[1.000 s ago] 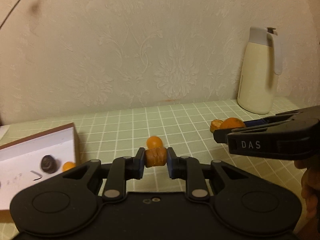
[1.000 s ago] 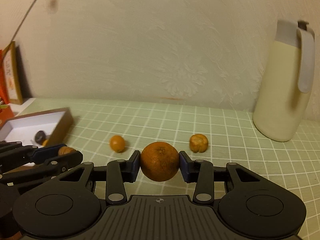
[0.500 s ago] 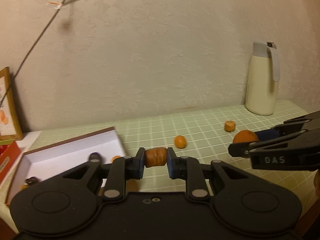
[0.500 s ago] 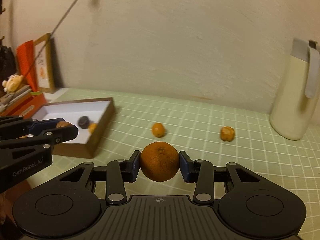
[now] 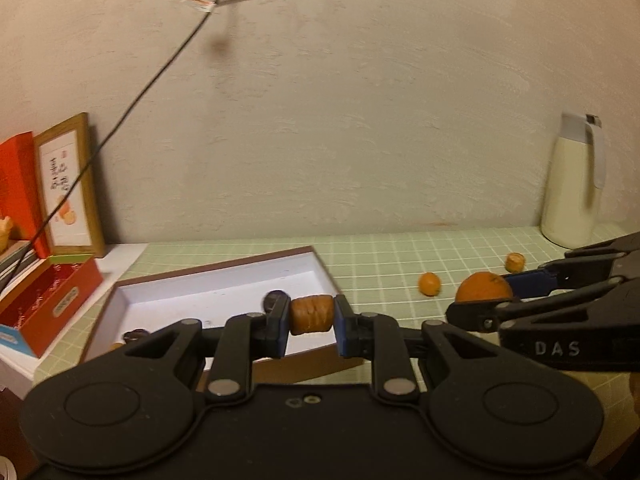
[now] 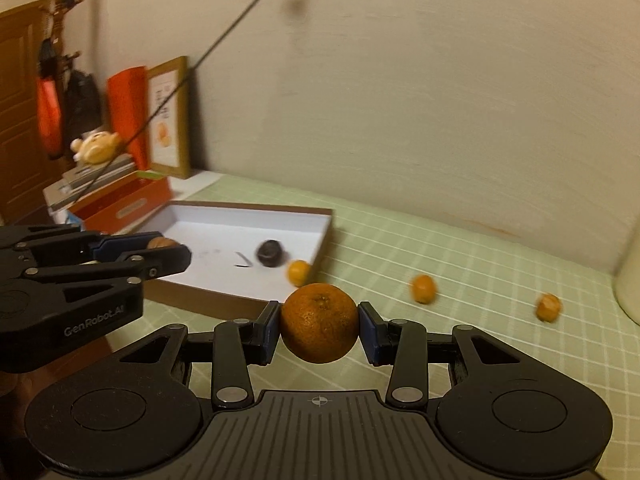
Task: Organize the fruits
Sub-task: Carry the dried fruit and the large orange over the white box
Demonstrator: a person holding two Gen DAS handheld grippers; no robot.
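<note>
Two grippers, orange (image 6: 319, 322), brown fruit (image 5: 312, 314) clamped

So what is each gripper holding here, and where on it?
Left gripper pinches a small ridged brown fruit across its flat ends; right gripper clamps a round orange mandarin at its sides.

Open bench (image 6: 460, 248) between box (image 6: 320, 240) and jug (image 5: 570, 196), broken by two small fruits (image 6: 423, 288) (image 6: 548, 307). Box interior mostly bare; dark fruit (image 6: 270, 253) mid-floor.
</note>
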